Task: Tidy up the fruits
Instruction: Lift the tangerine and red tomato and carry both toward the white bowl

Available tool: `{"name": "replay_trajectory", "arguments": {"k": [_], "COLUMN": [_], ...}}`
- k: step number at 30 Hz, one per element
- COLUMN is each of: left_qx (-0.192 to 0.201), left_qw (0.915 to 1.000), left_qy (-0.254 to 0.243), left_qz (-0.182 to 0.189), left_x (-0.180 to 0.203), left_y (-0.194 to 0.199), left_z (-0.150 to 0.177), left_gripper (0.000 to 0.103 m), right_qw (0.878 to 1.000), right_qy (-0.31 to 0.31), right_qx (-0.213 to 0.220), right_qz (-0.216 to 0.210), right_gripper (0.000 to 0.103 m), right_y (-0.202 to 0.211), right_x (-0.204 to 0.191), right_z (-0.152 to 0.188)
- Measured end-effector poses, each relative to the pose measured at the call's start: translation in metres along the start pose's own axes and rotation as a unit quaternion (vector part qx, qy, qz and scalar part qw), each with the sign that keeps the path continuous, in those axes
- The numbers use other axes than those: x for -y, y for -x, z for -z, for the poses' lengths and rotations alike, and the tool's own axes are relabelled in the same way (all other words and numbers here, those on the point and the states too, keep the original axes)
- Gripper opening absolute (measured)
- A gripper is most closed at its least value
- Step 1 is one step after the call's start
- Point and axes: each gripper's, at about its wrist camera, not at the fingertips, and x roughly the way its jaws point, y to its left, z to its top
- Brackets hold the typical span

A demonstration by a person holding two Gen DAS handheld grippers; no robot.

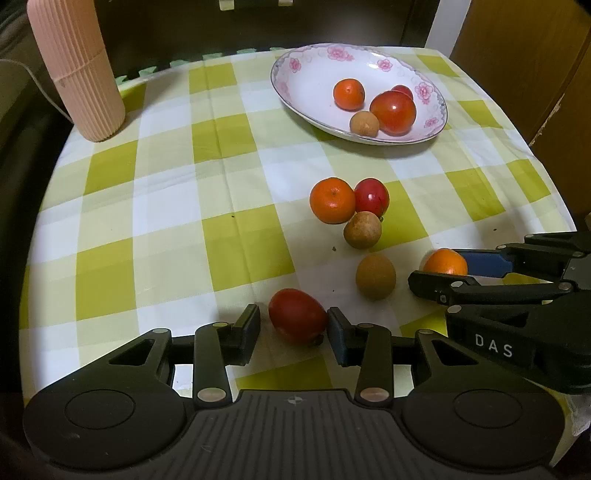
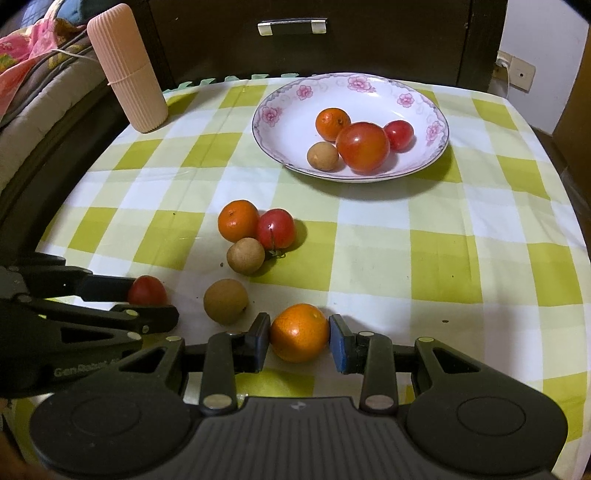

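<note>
A red tomato (image 1: 297,315) lies on the checked cloth between the pads of my left gripper (image 1: 293,326). The right pad touches it and a small gap shows at the left pad, so this gripper is open. My right gripper (image 2: 299,336) is shut on an orange (image 2: 300,332), both pads pressing its sides. A flowered plate (image 2: 266,140) at the back holds an orange, two tomatoes and a brown fruit. Loose in the middle lie an orange (image 2: 237,220), a tomato (image 2: 276,228) and two brown fruits (image 2: 245,255) (image 2: 225,301).
A pink ribbed container (image 2: 129,70) stands at the back left corner of the table. A dark cabinet with a metal handle (image 2: 291,27) rises behind the table. Bedding (image 2: 22,55) lies past the left edge. The two grippers sit close together near the front edge.
</note>
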Motion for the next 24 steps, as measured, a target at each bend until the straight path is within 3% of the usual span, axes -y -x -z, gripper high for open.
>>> {"name": "replay_trajectory", "arguments": {"k": [4,24], "left_qx": [-0.001,0.021], "left_qw": [1.0000,0.9991], "left_qy": [-0.001,0.022], "left_qz": [0.001,0.030], "left_x": [0.000,-0.003], "left_y": [0.000,0.014], "left_z": [0.000,-0.014], "left_gripper": [0.041,0.041], "right_qw": [1.000,1.000], "right_qy": [0.005,-0.007], "right_qx": [0.000,0.018], "right_qz": [0.002,-0.010], "right_gripper": [0.033,0.033], "right_y": [0.000,0.013], "right_x": [-0.002,0.002], "right_z": [-0.001,-0.008]}}
